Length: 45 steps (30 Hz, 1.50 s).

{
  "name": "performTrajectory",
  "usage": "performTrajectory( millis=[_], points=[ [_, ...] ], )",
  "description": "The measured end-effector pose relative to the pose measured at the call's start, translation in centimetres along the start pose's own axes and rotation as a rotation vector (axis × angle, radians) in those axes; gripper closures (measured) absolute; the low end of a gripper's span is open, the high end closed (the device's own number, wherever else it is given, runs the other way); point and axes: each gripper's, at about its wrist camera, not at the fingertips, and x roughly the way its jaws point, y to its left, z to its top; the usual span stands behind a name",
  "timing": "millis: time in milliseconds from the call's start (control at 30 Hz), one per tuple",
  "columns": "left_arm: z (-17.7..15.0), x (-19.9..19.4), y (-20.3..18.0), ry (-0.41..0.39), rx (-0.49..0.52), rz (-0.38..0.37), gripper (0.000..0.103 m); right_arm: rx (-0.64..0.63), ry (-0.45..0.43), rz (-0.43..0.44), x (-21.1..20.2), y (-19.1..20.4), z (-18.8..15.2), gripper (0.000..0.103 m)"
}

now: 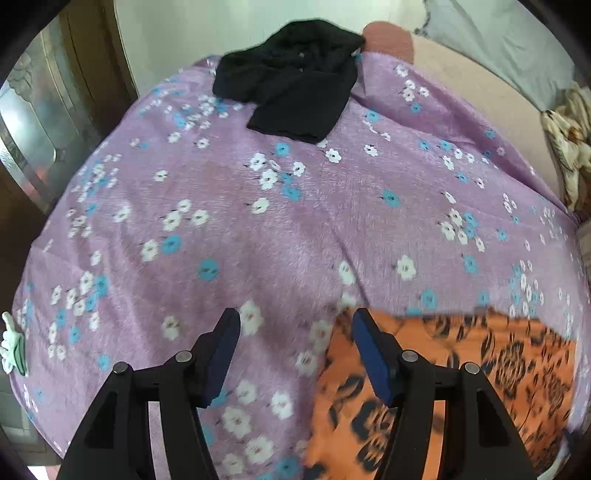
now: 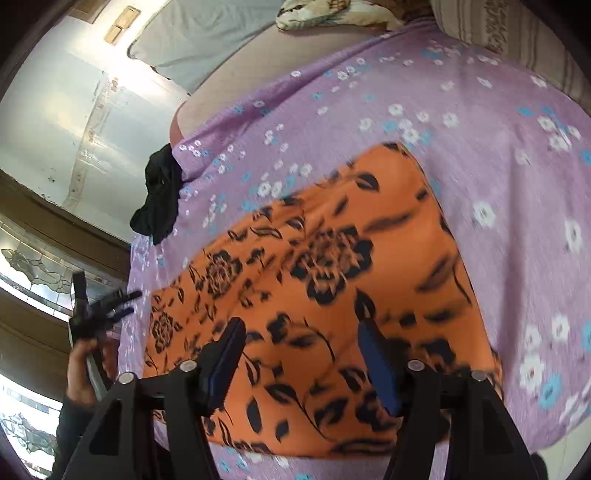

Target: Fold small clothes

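An orange cloth with black flowers (image 2: 325, 280) lies flat on the purple flowered bedspread (image 2: 498, 155). It also shows at the lower right of the left wrist view (image 1: 480, 369). A crumpled black garment (image 1: 295, 81) lies at the far edge of the bedspread; it also shows in the right wrist view (image 2: 160, 195). My left gripper (image 1: 295, 347) is open and empty above the bedspread, just left of the orange cloth. It also shows at the left of the right wrist view (image 2: 122, 304). My right gripper (image 2: 301, 354) is open and empty above the orange cloth's near part.
The purple bedspread (image 1: 258, 221) covers a bed. A pink mattress (image 1: 480, 81) and pillows (image 2: 332, 14) lie behind it. A wooden door with patterned glass (image 1: 37, 122) stands to the left, next to a white wall (image 2: 74, 110).
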Motion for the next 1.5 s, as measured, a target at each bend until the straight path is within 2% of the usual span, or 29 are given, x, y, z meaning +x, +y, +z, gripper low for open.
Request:
performTrajectory(
  millis=[100, 167, 200, 267, 300, 333, 367, 400, 433, 500, 533, 600, 633, 700, 733, 800, 900, 967, 1033, 1100, 1167, 1200, 1267, 1333, 1367, 1400, 1467, 1500],
  points=[
    [-2.8, -1.6, 0.4, -0.004, 0.014, -0.057, 0.039, 0.019, 0.017, 0.059, 1.5, 0.2, 1.8, 0.034],
    [-5.5, -2.7, 0.1, -0.008, 0.05, -0.11, 0.038, 0.075, 0.049, 0.145, 3.3, -0.6, 3.3, 0.032],
    [-6.9, -3.1, -0.3, -0.009, 0.069, -0.116, 0.035, 0.114, 0.064, 0.173, 4.4, -1.3, 4.1, 0.032],
    [-9.7, -2.8, -0.9, 0.026, 0.104, -0.097, 0.029, 0.184, 0.069, 0.164, 6.3, -3.7, 5.7, 0.032],
    [-10.9, -2.1, -1.2, 0.061, 0.121, -0.076, 0.027, 0.268, 0.057, 0.149, 7.0, -5.6, 6.2, 0.033],
    [-12.2, -0.5, -1.3, 0.125, 0.139, -0.037, 0.025, 0.371, 0.023, 0.196, 6.9, -7.1, 6.4, 0.034],
    [-12.7, -0.6, -0.9, 0.106, 0.116, -0.057, 0.025, 0.441, -0.008, 0.221, 6.4, -7.7, 6.6, 0.034],
    [-12.9, -1.3, -0.2, 0.076, 0.079, -0.069, 0.024, 0.449, -0.028, 0.216, 5.8, -7.6, 6.9, 0.032],
    [-12.9, -1.7, 0.1, 0.081, 0.061, -0.06, 0.024, 0.412, -0.047, 0.215, 5.1, -6.8, 7.3, 0.03],
    [-12.9, -2.8, 0.6, 0.054, 0.035, -0.052, 0.024, 0.325, -0.049, 0.262, 4.9, -5.5, 8.1, 0.025],
    [-13.0, -3.2, 0.5, 0.035, 0.045, -0.055, 0.024, 0.265, -0.042, 0.259, 5.4, -5.1, 8.9, 0.023],
    [-13.6, -2.7, -0.1, 0.068, 0.101, -0.028, 0.024, 0.261, -0.031, 0.09, 7.0, -6.8, 10.0, 0.023],
    [-14.0, -2.1, -0.3, 0.084, 0.12, -0.011, 0.022, 0.329, -0.019, 0.093, 7.9, -8.6, 10.1, 0.027],
    [-14.0, -2.4, 0.3, 0.078, 0.079, -0.02, 0.019, 0.462, -0.103, 0.122, 6.2, -9.9, 9.8, 0.033],
    [-13.8, -2.6, 0.6, 0.081, 0.062, -0.026, 0.019, 0.427, -0.156, 0.108, 4.6, -9.1, 9.6, 0.03],
    [-13.6, -2.7, 1.2, 0.083, 0.036, -0.028, 0.019, 0.299, -0.196, 0.101, 1.6, -6.9, 8.5, 0.03],
    [-13.3, -3.4, 1.2, 0.06, 0.032, -0.03, 0.02, 0.22, -0.141, 0.179, -1.8, -4.7, 3.8, 0.024],
    [-13.6, -4.8, 0.8, 0.023, 0.032, -0.046, 0.02, 0.219, -0.085, 0.223, -3.7, -4.0, -1.4, 0.024],
    [-14.2, -6.4, 0.1, -0.008, 0.033, -0.08, 0.02, 0.275, -0.058, 0.256, -4.5, -4.2, -6.1, 0.022],
    [-14.5, -7.8, -0.9, -0.048, 0.056, -0.102, 0.02, 0.373, -0.038, 0.246, -4.4, -5.4, -10.1, 0.021],
    [-14.7, -8.2, -1.8, -0.062, 0.1, -0.111, 0.02, 0.449, -0.007, 0.217, -3.2, -6.8, -12.4, 0.02],
    [-14.6, -8.1, -2.4, -0.058, 0.114, -0.114, 0.02, 0.478, -0.017, 0.21, -2.7, -7.5, -12.6, 0.021],
    [-15.0, -7.8, -2.9, -0.042, 0.137, -0.121, 0.02, 0.536, -0.087, 0.225, -2.6, -9.1, -11.7, 0.021],
    [-15.4, -7.5, -3.0, -0.033, 0.142, -0.119, 0.02, 0.631, -0.207, 0.195, -3.4, -11.0, -11.1, 0.021],
    [-15.7, -7.5, -2.9, -0.036, 0.139, -0.115, 0.02, 0.698, -0.247, 0.226, -3.4, -12.1, -11.1, 0.021],
    [-15.9, -7.2, -2.8, -0.03, 0.137, -0.11, 0.02, 0.727, -0.257, 0.243, -3.4, -12.7, -10.9, 0.023],
    [-16.3, -7.1, -2.7, -0.027, 0.133, -0.107, 0.02, 0.707, -0.225, 0.19, -3.2, -13.2, -10.2, 0.057],
    [-16.3, -7.0, -2.7, -0.025, 0.135, -0.1, 0.02, 0.682, -0.193, 0.171, -3.1, -13.3, -9.9, 0.089]
  ],
)
